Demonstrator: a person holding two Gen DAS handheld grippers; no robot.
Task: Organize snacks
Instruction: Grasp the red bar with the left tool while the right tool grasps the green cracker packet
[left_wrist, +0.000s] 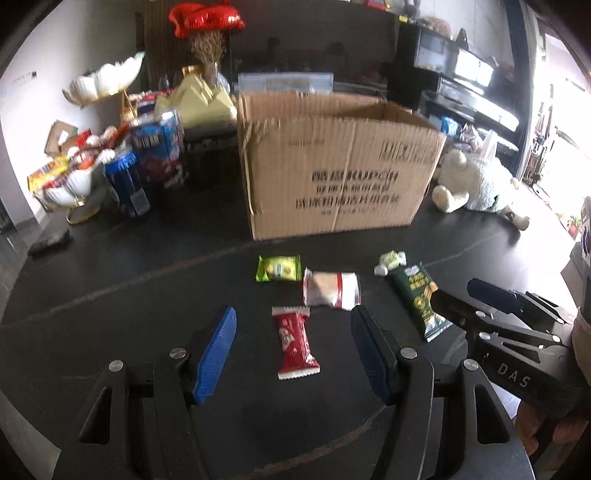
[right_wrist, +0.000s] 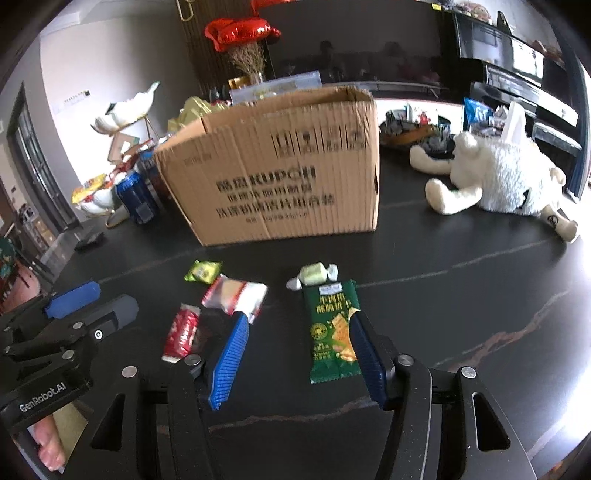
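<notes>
My left gripper (left_wrist: 293, 345) is spread wide and empty, its jaws either side of the red packet (left_wrist: 295, 345) lying flat on the dark table (left_wrist: 110, 332). My right gripper (right_wrist: 299, 352) is also wide and empty, the green packet (right_wrist: 332, 328) against its right finger (right_wrist: 365, 354). The cardboard box (left_wrist: 332, 162) stands open at twelve o'clock. I worry that thin flat wrappers will slide or get pinched by a corner, and that the two grippers, working near each other, may collide.
</notes>
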